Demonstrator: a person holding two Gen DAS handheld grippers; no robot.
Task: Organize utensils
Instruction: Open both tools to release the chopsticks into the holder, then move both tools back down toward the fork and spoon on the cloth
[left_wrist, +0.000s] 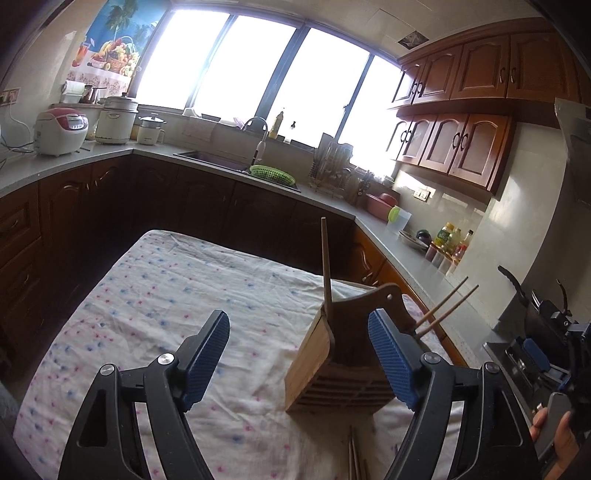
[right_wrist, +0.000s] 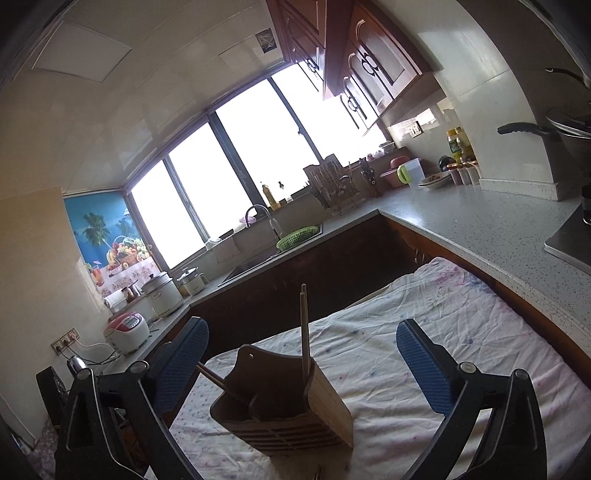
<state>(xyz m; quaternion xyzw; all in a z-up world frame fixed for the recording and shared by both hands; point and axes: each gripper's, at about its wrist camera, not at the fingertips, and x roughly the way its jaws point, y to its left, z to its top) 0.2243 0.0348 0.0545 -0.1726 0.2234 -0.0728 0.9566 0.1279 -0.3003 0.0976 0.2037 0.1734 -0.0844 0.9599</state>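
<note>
On the cloth-covered table, the holder has chopsticks; more chopsticks remain; left gripper and right gripper gape empty.

Utensil holder: slatted wood, matt, pale on one side and darker brown elsewhere. Chopsticks: thin brown wood, dull finish. Cloth over the near table: creased white fabric, matt, printed with small pink and blue flecks. Left hand-held gripper: black matt plastic arms, bright metal pivot pins, blue pads with a ribbed, rubbery texture. Far worktop: grey speckled stone, smooth, slightly glossy. Cabinets: reddish varnished wood.
</note>
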